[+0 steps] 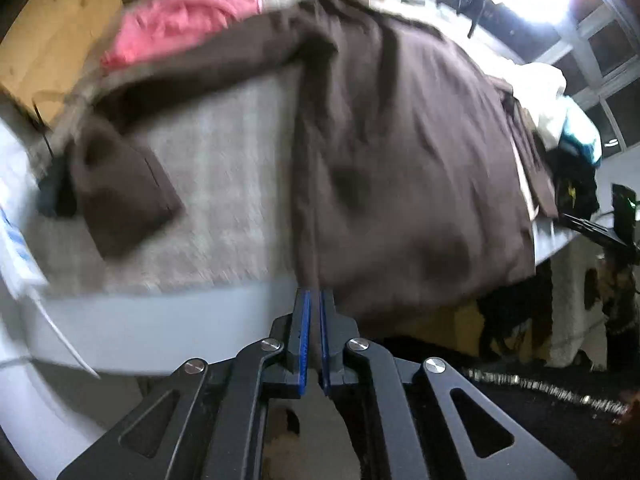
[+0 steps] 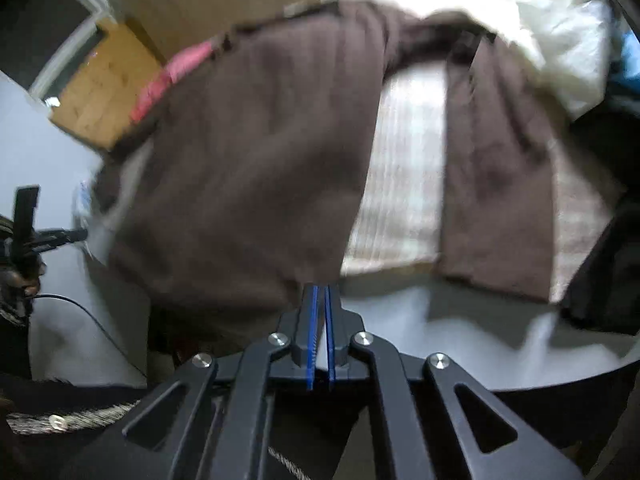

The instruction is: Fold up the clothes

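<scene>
Both grippers pinch the hem of the brown garment (image 1: 400,152): the left gripper (image 1: 314,300) and the right gripper (image 2: 321,300) are clamped on its fabric. It drapes over the striped bedcover (image 1: 224,184), apparently lifted, though blur obscures it.

Motion blur is smearing the brown garment (image 1: 400,152) in both wrist views, so its seams and hem are not readable. It is covering most of the pink cloth (image 1: 180,20) behind it and part of the striped grey cover (image 1: 224,184) beneath. Where its edge is meeting the left tongs (image 1: 314,296) and the right tongs (image 2: 321,292), the fabric is hiding the tips. The white heap (image 2: 560,32) is running off the frame's rim.
</scene>
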Tool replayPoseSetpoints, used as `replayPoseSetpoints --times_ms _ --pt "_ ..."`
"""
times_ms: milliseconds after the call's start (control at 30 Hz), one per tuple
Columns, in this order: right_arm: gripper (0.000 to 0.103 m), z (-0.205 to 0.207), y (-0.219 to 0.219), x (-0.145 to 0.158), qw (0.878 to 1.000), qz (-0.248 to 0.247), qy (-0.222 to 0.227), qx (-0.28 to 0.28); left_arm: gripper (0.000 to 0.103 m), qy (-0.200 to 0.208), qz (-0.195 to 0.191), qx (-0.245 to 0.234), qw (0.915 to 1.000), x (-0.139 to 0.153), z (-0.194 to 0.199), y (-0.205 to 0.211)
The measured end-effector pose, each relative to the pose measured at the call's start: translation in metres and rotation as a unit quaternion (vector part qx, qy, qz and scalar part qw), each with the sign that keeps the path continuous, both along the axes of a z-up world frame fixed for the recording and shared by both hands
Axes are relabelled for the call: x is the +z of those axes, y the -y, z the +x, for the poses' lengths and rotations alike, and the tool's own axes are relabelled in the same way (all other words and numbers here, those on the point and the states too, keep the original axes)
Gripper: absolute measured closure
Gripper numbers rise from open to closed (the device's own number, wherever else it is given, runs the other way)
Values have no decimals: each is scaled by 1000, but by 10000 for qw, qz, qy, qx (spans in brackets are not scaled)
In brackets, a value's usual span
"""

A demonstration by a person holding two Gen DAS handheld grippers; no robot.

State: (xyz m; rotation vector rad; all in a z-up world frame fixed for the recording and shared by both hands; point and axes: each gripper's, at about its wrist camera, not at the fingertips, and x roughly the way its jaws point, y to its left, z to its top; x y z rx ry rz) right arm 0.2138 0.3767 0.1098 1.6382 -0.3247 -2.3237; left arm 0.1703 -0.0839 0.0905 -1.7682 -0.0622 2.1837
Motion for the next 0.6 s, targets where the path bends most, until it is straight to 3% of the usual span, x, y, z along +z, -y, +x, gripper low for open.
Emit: replayPoseSetpoints --times_ms 133,200,300,433,600 --pt "76 -8 -38 51 9963 297 -588 -543 99 -584 89 -287 9978 35 -18 -15" --pt "75 -18 -53 71 9928 640 -807 -617 99 -791 199 -509 9954 45 -26 -38" --pt "70 -38 -76 88 9877 1079 -963 -590 94 -781 559 -1004 9903 50 -27 -85" --pt "66 -70 -95 72 9853 1411 -805 -520 91 -601 817 -1676 9806 30 -16 -175" --pt "66 -94 -98 5 9896 1403 -314 -13 88 -161 1193 -2157 9690 -6 11 -272"
